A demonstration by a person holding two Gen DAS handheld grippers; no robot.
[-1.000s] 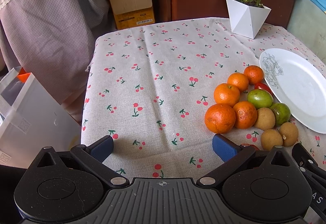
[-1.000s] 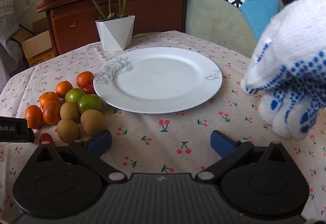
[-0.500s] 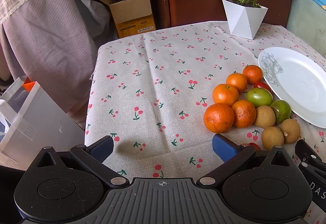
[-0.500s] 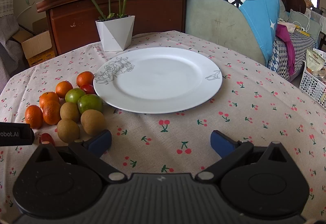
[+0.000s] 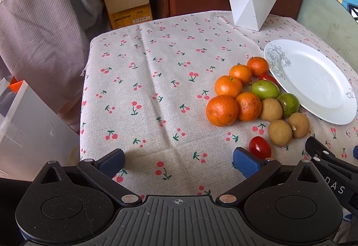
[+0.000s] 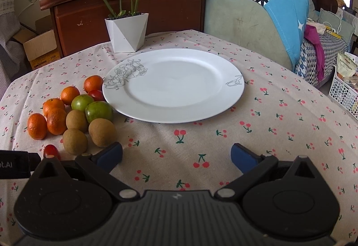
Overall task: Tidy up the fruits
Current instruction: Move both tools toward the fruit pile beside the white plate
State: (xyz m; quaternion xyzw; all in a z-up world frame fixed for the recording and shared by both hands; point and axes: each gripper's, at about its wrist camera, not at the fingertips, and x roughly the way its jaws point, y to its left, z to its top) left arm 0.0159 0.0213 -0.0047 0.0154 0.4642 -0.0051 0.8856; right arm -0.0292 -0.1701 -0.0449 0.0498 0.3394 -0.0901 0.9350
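Behind the table stood a dark wooden cabinet [image 6: 125, 4] and a sofa under a blue cover [image 6: 257, 0]. On the table lay a cloth with a cherry print [image 5: 156, 80], and a white plant pot [image 6: 126, 32] stood at its far edge, at 12 o'clock from the white plate [image 6: 174, 109]. The plate held nothing.

All the fruits lay in one group on the cloth, at 9 o'clock from the plate. Five oranges [image 5: 222, 110] were on the outer side of the group. Two green fruits [image 5: 265, 90] lay closer to the plate, one of them just beside its rim. Three brown fruits [image 5: 279, 132] lay at the near side. One small red tomato [image 5: 266, 77] sat between the oranges and the plate, and another tomato [image 5: 260, 147] lay apart, just beside the right fingertip of the left gripper [image 5: 178, 160].

The left gripper had its fingers wide apart over bare cloth and held nothing. The right gripper [image 6: 176, 156] was also spread wide and empty, with the plate at 12 o'clock from it.
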